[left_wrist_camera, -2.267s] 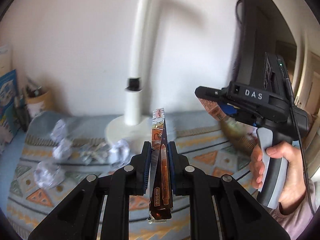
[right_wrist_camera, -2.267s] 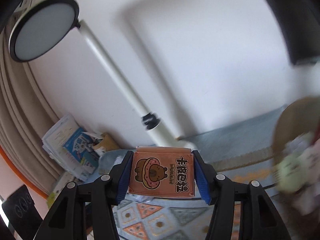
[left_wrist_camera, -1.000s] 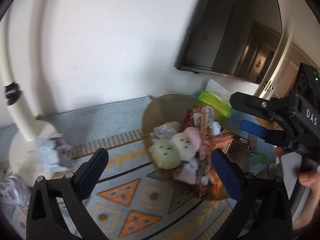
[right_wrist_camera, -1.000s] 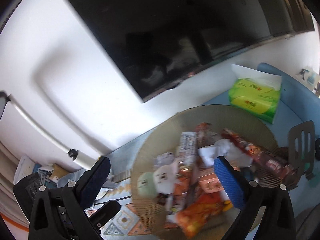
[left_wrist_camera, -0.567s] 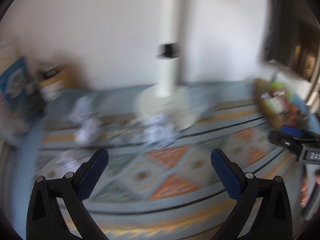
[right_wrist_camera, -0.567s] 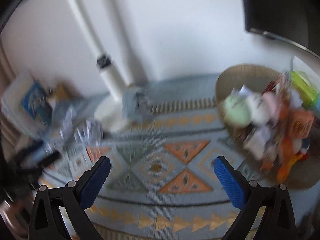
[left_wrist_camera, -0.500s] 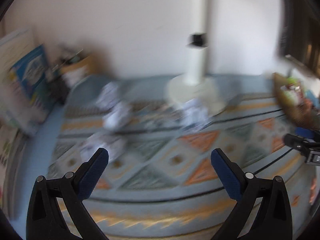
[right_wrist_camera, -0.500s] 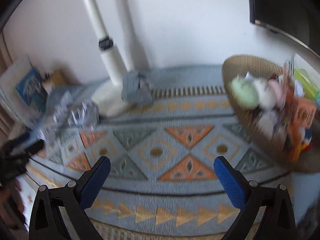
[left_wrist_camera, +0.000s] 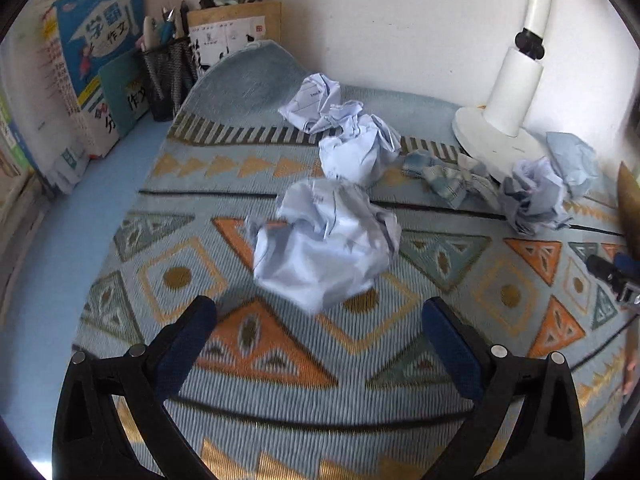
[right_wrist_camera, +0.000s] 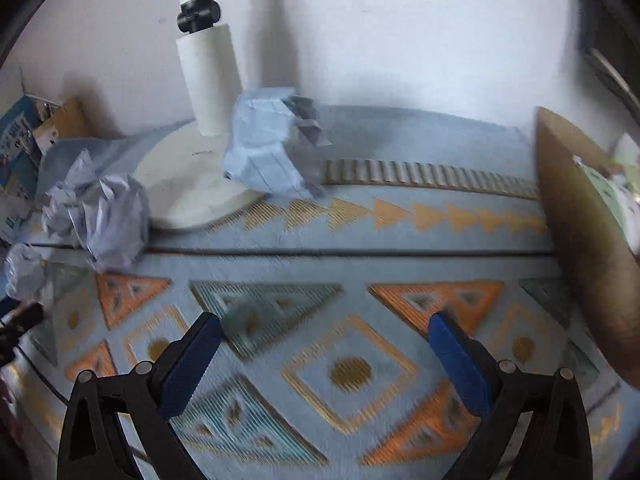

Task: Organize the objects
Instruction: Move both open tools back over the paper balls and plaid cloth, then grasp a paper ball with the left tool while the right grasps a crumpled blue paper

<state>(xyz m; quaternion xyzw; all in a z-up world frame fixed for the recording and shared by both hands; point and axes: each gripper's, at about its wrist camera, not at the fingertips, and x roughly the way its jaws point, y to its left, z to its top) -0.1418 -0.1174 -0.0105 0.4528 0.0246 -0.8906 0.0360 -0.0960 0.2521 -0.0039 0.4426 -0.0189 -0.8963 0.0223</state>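
Note:
Several crumpled white paper balls lie on the patterned mat. The nearest ball sits just ahead of my open, empty left gripper. Two more balls lie beyond it, another ball by the lamp base. In the right wrist view my right gripper is open and empty above the mat; a crumpled paper leans on the lamp base and a ball lies at the left. The woven basket with snacks and toys is at the right edge.
A white lamp stands at the back by the wall. Books and a mesh pen holder stand at the back left. A small checked cloth lies near the lamp base. The right gripper's tip shows at the right edge.
Both grippers dropped their snack packets at the basket, opened, and swung left. The left one now hovers low before the nearest paper ball; the right one faces the lamp base.

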